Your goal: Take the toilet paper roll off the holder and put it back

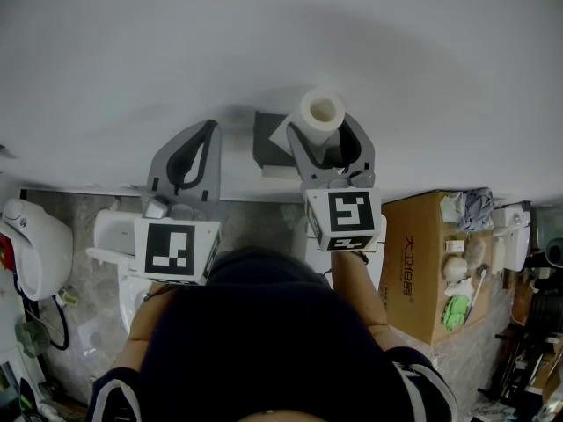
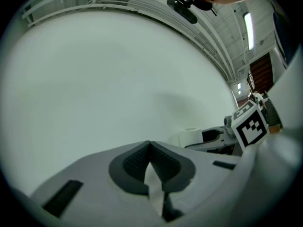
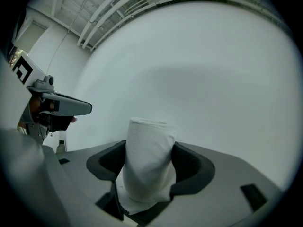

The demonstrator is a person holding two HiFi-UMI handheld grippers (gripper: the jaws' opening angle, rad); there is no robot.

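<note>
The white toilet paper roll (image 1: 322, 111) stands upright between the dark pads of my right gripper (image 1: 327, 139), which is shut on it in front of the white wall. In the right gripper view the roll (image 3: 147, 145) fills the gap of the right gripper (image 3: 150, 167). The dark grey holder (image 1: 266, 141) is on the wall just left of the roll, partly hidden by it. My left gripper (image 1: 209, 130) is held up to the left of the holder. Its pads meet, pinching a thin white tissue scrap (image 2: 154, 183) in the left gripper (image 2: 149, 150).
A white toilet (image 1: 114, 236) sits below the left gripper. A white fixture (image 1: 31, 244) hangs at the far left. An open cardboard box (image 1: 422, 262) with small items on it stands at the right, and clutter lies beyond it.
</note>
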